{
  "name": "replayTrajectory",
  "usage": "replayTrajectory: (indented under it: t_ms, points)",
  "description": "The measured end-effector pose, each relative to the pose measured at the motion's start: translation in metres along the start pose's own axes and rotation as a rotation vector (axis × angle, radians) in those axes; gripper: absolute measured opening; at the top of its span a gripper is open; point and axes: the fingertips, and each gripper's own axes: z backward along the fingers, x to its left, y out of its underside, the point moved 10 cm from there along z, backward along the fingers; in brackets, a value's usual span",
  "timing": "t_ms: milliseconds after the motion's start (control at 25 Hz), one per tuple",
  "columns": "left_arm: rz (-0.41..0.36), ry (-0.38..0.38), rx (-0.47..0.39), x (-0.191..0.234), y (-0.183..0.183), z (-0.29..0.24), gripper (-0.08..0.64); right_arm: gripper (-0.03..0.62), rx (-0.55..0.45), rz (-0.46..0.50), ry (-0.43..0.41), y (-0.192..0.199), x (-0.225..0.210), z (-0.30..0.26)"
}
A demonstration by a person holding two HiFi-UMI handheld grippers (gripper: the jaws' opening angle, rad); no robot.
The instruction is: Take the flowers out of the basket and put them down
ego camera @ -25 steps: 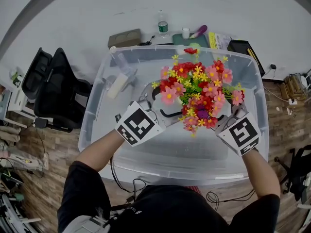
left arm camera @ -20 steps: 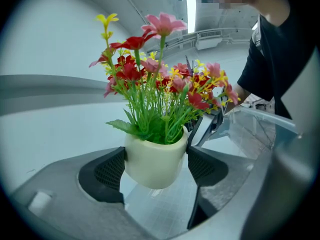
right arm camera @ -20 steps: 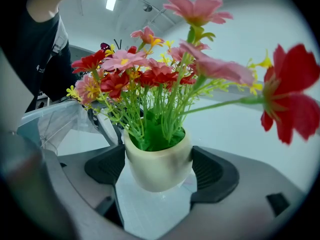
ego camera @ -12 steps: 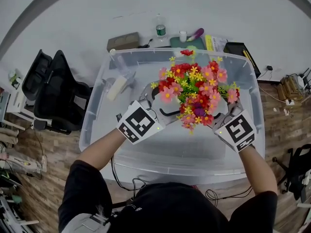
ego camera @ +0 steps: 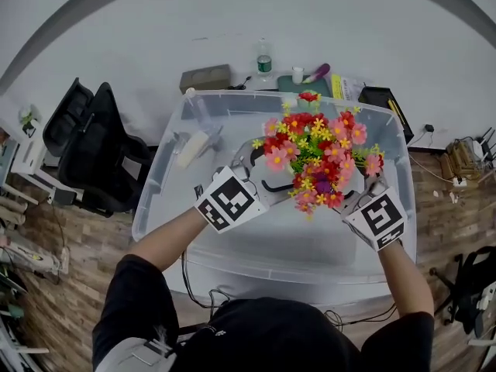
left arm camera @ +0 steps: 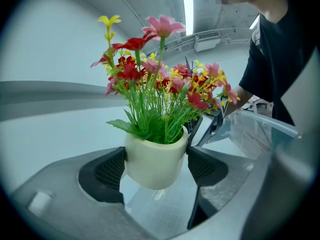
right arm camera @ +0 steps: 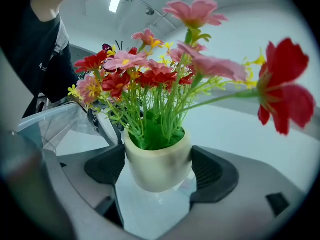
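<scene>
A bunch of red, pink and yellow artificial flowers [ego camera: 318,155] stands in a small cream pot [left arm camera: 154,161] inside a large clear plastic bin [ego camera: 279,242]. My left gripper [left arm camera: 156,160] is shut on the pot from one side, both pads [left arm camera: 107,174] against its wall. From the opposite side my right gripper [right arm camera: 159,165] is shut on the same pot [right arm camera: 157,166]. The pot hangs a little above the bin's floor. In the head view the left gripper [ego camera: 260,178] and right gripper [ego camera: 358,194] flank the blooms, which hide the pot.
A white bottle [ego camera: 194,142] and a clear bottle [ego camera: 198,108] lie in the bin's far left part. Behind the bin are a brown box [ego camera: 205,77], a water bottle [ego camera: 264,54] and a black tray [ego camera: 384,96]. A black chair [ego camera: 85,142] stands left.
The head camera has shifted slightly. Both grippers stay closed on the pot, and the flowers keep about the same place over the bin.
</scene>
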Motion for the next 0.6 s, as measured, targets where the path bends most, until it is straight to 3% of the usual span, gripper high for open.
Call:
replayTrajectory:
  t_ms: [160, 600]
  points:
    - [-0.033, -0.010, -0.007, 0.002, -0.008, 0.004, 0.397, 0.422, -0.019, 0.001, 0.008, -0.006, -0.001, 0.002]
    - [-0.032, -0.016, -0.018, -0.006, -0.032, 0.007, 0.397, 0.422, -0.050, -0.008, 0.000, -0.019, -0.006, 0.022]
